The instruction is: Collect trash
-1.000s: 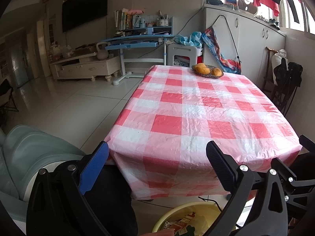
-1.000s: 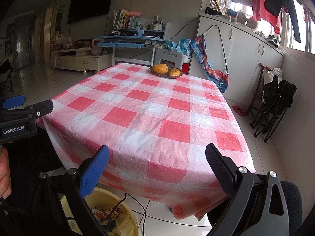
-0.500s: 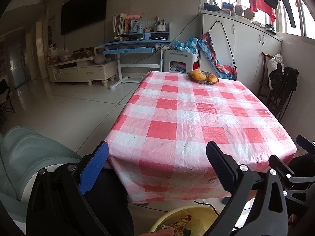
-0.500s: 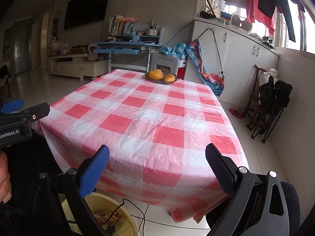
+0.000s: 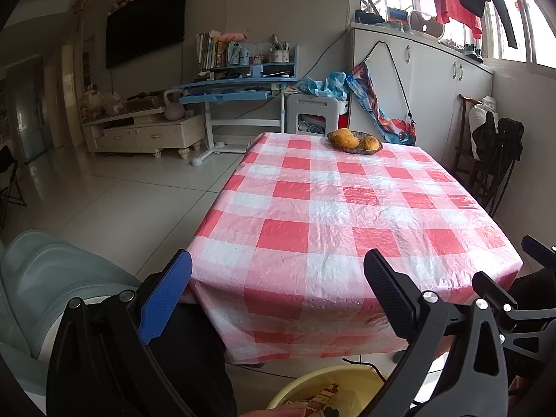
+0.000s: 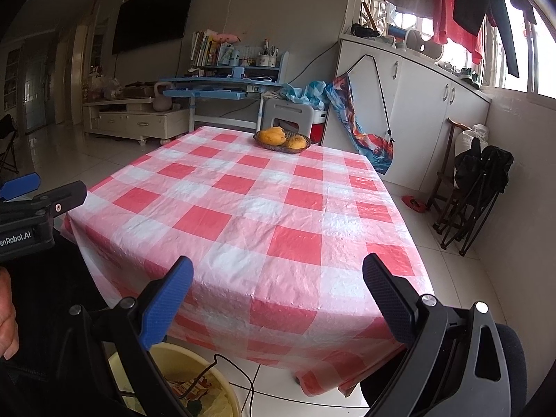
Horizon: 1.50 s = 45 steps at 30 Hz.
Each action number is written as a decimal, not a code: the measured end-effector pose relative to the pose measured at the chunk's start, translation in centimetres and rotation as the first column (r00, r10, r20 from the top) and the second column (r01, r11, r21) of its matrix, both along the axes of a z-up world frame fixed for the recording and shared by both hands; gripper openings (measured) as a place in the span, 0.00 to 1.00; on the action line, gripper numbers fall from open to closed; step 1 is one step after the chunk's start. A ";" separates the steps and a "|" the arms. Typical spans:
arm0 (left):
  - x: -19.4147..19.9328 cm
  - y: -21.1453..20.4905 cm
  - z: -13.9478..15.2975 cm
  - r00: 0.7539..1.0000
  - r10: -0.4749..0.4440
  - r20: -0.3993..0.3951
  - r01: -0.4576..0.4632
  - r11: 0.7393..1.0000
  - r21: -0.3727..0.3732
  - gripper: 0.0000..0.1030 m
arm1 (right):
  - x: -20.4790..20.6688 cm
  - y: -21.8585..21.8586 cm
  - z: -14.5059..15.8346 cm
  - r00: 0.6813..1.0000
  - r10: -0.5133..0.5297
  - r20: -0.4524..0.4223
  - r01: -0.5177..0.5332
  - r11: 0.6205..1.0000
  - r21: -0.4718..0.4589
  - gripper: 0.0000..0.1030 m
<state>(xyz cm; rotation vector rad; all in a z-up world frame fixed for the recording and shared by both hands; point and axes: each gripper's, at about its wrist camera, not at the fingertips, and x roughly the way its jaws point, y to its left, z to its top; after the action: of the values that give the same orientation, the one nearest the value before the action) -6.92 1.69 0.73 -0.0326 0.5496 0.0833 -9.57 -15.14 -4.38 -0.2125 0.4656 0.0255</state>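
Right now I hold my left gripper (image 5: 278, 278) up at the near edge of the table (image 5: 347, 208), its blue and black fingers spread wide with nothing between them. My right gripper (image 6: 276, 283) hangs just the same at the near right part of the table, fingers far apart and bare.

Below both of them, on the white floor tiles at the near side of the table, stands a yellow bin (image 6: 194, 358). Inside it I see trash (image 5: 319, 394): crumpled wrappers with red and green print, lying against the pale wall of the bin. A thin black cable (image 6: 243, 371) trails over the rim and across the floor.

The red and white checked cloth (image 6: 264, 208) covers the whole table and hangs down its sides. At the far end sits a shallow woven fruit basket (image 6: 281, 147) with orange-yellow fruit (image 6: 272, 136) in it.

From the right wrist view, my left gripper's body shows at the left edge, and part of my hand (image 6: 7, 316) below it. Far off stand a blue desk (image 5: 236, 87) with books, and a dark screen (image 5: 144, 22) on the wall.
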 end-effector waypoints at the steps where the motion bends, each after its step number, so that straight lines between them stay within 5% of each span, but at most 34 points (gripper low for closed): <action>1: 0.0 -0.1 0.0 1.000 0.000 0.000 0.000 1.000 0.001 0.93 | 0.0 0.0 0.0 1.000 0.000 -0.001 0.000 1.000 0.000 0.91; 26: -0.6 -0.7 1.7 0.999 -0.035 0.007 0.036 0.999 -0.006 0.93 | -0.2 0.2 0.2 1.000 0.013 0.000 -0.013 1.000 -0.008 0.91; 45: 2.8 -3.6 4.7 0.992 -0.058 -0.113 0.064 0.997 0.042 0.93 | 1.4 -0.5 1.7 1.000 0.018 -0.001 -0.018 0.998 0.065 0.93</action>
<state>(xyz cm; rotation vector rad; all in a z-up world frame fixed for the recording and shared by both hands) -4.15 -1.86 5.45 0.0338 0.6594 0.0382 -8.16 -15.59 -2.67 -0.1528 0.4636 0.0581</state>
